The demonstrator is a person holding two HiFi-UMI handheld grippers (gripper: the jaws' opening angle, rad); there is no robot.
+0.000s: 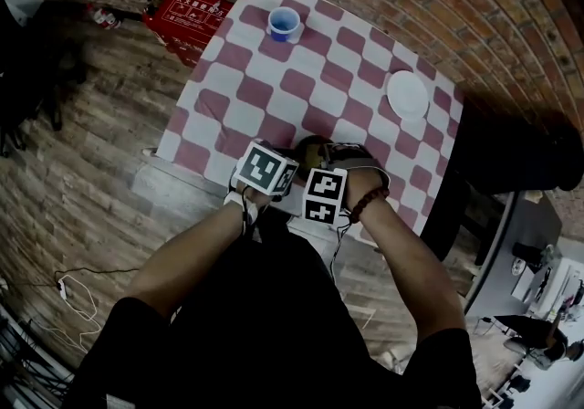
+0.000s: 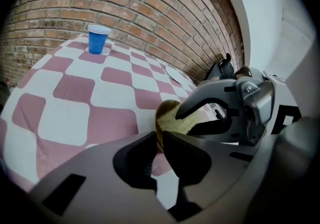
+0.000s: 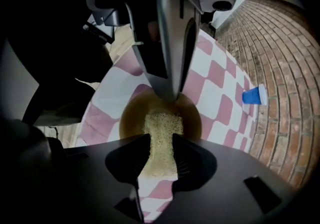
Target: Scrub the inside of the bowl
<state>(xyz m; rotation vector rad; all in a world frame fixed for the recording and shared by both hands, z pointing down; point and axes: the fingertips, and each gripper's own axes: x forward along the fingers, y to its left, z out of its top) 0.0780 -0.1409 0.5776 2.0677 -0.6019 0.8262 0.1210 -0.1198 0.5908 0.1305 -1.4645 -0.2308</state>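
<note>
Left fingers (image 2: 134, 157) on bowl (image 2: 162, 113) rim

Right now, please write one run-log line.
left gripper: shut on rim of brown round bowl | right gripper: holds yellow fibrous scrub pad inside bowl

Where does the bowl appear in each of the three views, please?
Head view: the bowl lies lower centre, at the table's near edge, mostly hidden.
Left gripper view: lower centre, just beyond the jaws.
Right gripper view: centre, beneath the sponge.
Shared landmark: the blue cup, in all three views.
</note>
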